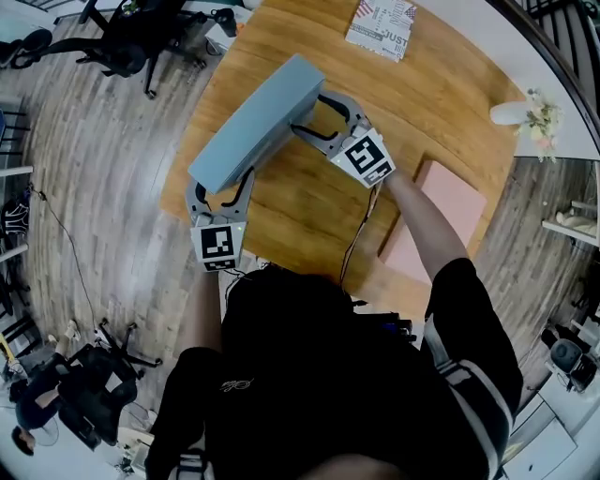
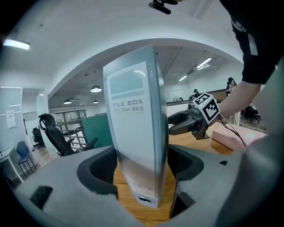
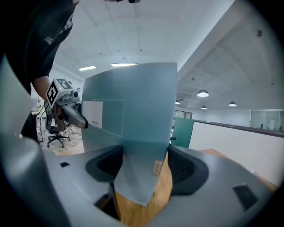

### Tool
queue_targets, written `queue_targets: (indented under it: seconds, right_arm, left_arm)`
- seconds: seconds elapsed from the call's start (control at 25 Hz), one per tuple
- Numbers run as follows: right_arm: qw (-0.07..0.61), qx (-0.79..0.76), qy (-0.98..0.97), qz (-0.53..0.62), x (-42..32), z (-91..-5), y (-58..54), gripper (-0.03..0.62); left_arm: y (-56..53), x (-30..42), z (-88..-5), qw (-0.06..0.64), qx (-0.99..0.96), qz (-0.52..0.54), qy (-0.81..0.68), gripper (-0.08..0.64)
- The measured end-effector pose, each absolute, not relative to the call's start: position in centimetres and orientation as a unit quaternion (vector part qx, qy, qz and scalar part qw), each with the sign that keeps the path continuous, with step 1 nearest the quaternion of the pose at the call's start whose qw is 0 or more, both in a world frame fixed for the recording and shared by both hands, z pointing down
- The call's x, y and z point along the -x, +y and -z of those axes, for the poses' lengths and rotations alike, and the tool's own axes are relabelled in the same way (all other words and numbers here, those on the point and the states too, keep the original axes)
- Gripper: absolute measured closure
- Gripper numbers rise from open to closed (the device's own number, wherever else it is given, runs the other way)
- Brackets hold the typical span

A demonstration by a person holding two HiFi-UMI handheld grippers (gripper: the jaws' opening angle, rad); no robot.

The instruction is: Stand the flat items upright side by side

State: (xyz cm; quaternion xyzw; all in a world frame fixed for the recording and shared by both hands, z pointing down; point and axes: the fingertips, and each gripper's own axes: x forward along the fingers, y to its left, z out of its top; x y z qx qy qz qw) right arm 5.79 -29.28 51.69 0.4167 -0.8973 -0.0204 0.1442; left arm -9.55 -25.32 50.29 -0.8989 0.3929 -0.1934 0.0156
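A grey-blue file box (image 1: 258, 117) stands on its long edge over the round wooden table (image 1: 441, 103), slightly tilted. My left gripper (image 1: 221, 186) clamps the near-left end, where the label spine (image 2: 135, 133) fills the left gripper view between both jaws (image 2: 142, 177). My right gripper (image 1: 307, 112) clamps the far-right end; in the right gripper view the box (image 3: 133, 124) sits between its jaws (image 3: 140, 173), with a lower corner close to the wood. A flat pink box (image 1: 436, 220) lies on the table to the right, also seen from the left gripper (image 2: 233, 138).
A printed magazine (image 1: 382, 23) lies flat at the table's far edge. A white vase with flowers (image 1: 520, 114) stands at the right rim. A black office chair (image 1: 141, 37) is on the floor beyond the table's left edge.
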Motion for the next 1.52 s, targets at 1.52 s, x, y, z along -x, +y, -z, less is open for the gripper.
queue_targets:
  seconds: [1.52]
  right_arm:
    - [0.147, -0.710, -0.682, -0.093, -4.6, -48.4, 6.9, 0.293]
  left_arm:
    - [-3.9, 11.0, -53.6, -0.153, 0.965, 0.148, 0.153, 0.176]
